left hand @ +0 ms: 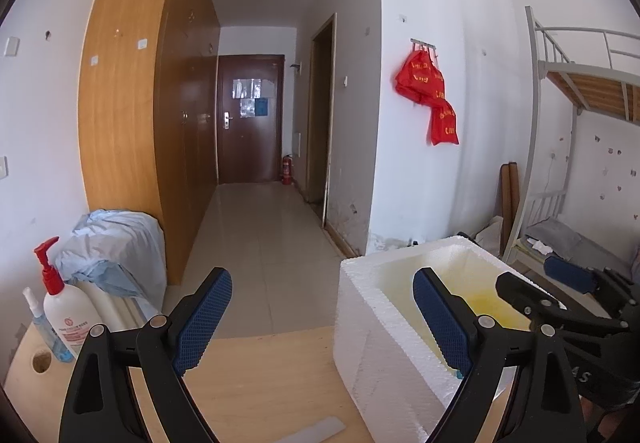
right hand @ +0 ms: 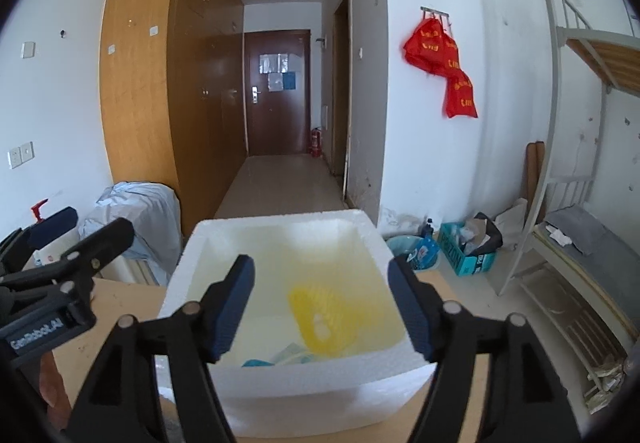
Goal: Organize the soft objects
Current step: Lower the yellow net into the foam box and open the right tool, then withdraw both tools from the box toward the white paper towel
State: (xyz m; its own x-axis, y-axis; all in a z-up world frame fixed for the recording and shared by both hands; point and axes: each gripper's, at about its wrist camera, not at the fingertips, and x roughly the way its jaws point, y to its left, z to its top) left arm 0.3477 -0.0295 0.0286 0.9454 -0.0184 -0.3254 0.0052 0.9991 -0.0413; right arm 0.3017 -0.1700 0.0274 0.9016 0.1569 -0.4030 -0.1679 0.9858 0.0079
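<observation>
Wooden tabletop (left hand: 256,375) holds a foam box (right hand: 280,395) at 12 o'clock; both grippers (left hand: 322,323) (right hand: 322,311) hover empty, fingers spread, a yellow thing (right hand: 320,319) inside.

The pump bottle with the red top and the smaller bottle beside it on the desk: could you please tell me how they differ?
The pump bottle is white and opaque with a red pump head; the smaller bottle is clear, holds blue liquid and has a white top. The pump bottle is wider and taller. The pump bottle has a printed label; no label can be made out on the smaller bottle. Both stand upright, side by side, at the desk's left edge.
</observation>
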